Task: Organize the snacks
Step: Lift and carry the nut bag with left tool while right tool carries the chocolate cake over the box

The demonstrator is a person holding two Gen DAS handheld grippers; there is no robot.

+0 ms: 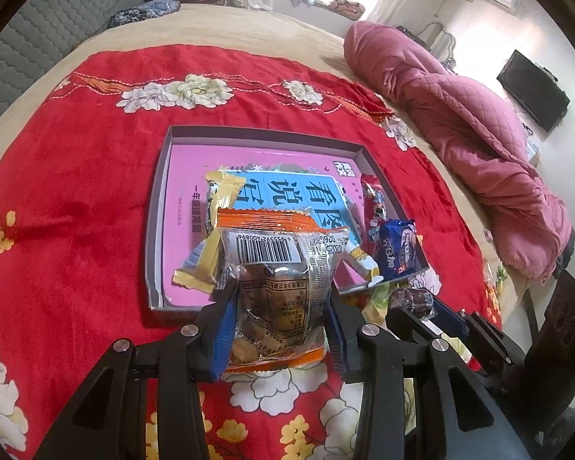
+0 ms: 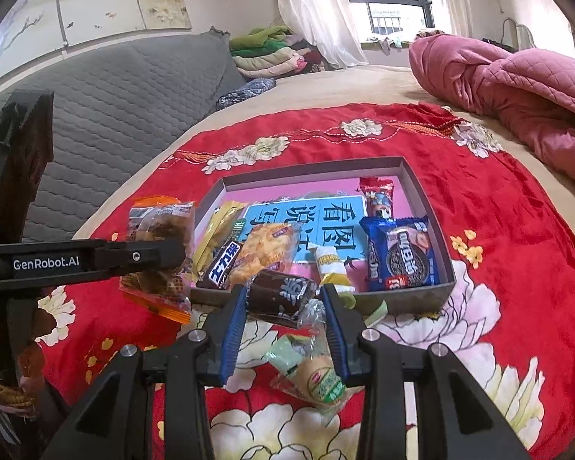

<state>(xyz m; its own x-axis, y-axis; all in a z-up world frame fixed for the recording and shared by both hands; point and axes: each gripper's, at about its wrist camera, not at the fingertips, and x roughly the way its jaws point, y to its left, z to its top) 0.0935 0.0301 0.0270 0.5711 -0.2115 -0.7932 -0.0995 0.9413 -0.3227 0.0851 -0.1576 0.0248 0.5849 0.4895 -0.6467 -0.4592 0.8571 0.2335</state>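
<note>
My left gripper (image 1: 278,291) is shut on an orange-edged clear snack packet (image 1: 276,268) and holds it above the near edge of the grey box (image 1: 155,207). The same packet (image 2: 159,230) and left gripper (image 2: 149,257) show at the left of the right wrist view. My right gripper (image 2: 283,295) is shut on a dark brown wrapped cake (image 2: 281,297), just in front of the box's near wall (image 2: 414,299). The box holds a blue cookie pack (image 2: 402,257), a red packet (image 2: 377,195), yellow packets (image 2: 220,226) and a cracker pack (image 2: 264,253).
A green-and-clear snack packet (image 2: 314,372) lies on the red flowered blanket (image 2: 498,211) below my right gripper. A pink quilt (image 2: 517,88) is heaped at the right. A grey padded headboard (image 2: 107,107) stands at the left. The right gripper (image 1: 421,306) shows in the left wrist view.
</note>
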